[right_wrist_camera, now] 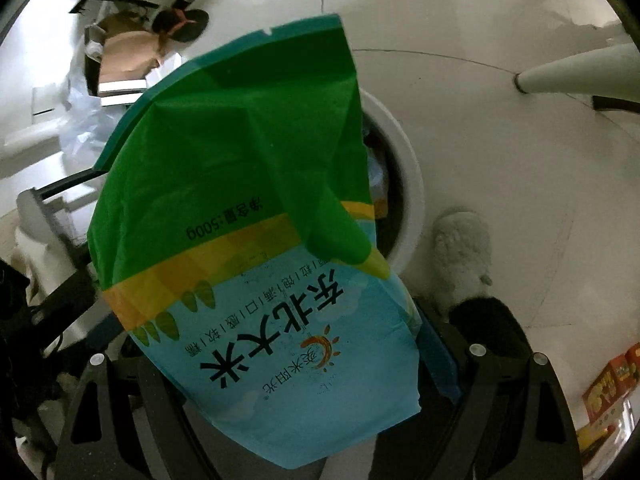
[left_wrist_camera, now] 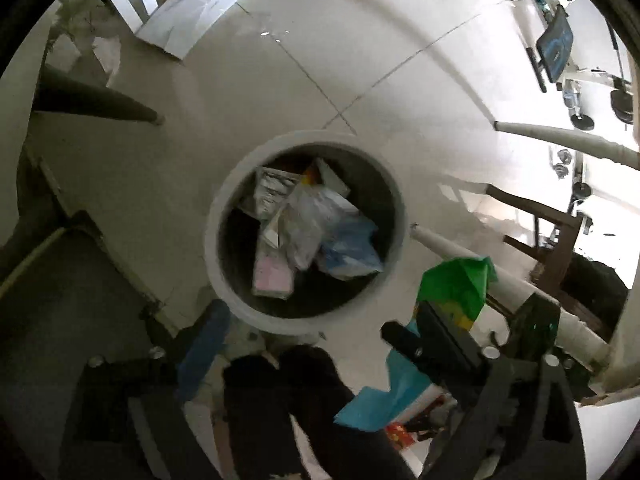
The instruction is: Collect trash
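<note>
Right wrist, rice bag (right_wrist_camera: 256, 264) reads "东北大米", "500g"

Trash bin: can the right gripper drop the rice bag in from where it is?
Probably yes. The right gripper grips the rice bag beside the bin's rim; the bin's mouth is open, only part full, and nothing sits between.

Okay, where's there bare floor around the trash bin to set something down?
Bare tile lies beyond the white bin, toward the flattened cardboard. It is crowded near the right gripper, which holds the rice bag, with a red box and fluffy slipper.
</note>
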Demonstrator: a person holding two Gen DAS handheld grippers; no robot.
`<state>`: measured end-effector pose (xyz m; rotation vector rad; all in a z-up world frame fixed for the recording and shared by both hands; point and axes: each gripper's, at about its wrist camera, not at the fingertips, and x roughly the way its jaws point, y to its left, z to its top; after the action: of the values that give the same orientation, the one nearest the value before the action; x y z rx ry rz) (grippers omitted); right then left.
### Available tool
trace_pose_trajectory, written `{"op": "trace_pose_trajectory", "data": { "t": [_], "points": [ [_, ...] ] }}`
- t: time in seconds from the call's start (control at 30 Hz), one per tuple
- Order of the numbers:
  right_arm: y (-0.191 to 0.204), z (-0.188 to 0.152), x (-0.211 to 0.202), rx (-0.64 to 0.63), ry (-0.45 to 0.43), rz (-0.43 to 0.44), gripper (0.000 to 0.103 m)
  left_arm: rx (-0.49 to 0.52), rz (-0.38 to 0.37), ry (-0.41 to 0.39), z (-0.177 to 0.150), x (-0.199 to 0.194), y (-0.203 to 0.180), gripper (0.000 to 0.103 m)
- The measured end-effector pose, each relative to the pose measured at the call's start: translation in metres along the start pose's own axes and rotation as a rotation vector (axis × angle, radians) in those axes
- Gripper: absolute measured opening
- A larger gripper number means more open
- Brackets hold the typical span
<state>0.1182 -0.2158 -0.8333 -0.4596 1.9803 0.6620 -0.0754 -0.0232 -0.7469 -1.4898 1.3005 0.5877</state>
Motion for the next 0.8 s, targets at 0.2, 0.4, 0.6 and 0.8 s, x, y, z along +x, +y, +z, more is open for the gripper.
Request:
{"op": "trace_pose_trajectory", "data": {
  "t": [0.2,0.4,0.6,0.8],
  "points": [
    [0.013,0.017,0.024,-0.052,0.016,0.029,0.103,-0.001,0.102,-0.084,-0.015,-0.022,0.014,0.096],
    [0.036,0.011,0.005,-0.121,-0.008,-0.01,0.103,0.024,0.288,-0.209,-0.04,-0.054,0.016,0.096],
    [0.047,-0.009,-0.046,-0.188,-0.108,-0.194,0.103,0.098,0.414,-0.255,-0.072,-0.082,-0.011,0.096],
    [0.04,-0.058,-0.133,-0.204,-0.154,-0.258,0.103,0.186,0.464,-0.239,-0.115,-0.125,-0.059,0.096]
  ]
}}
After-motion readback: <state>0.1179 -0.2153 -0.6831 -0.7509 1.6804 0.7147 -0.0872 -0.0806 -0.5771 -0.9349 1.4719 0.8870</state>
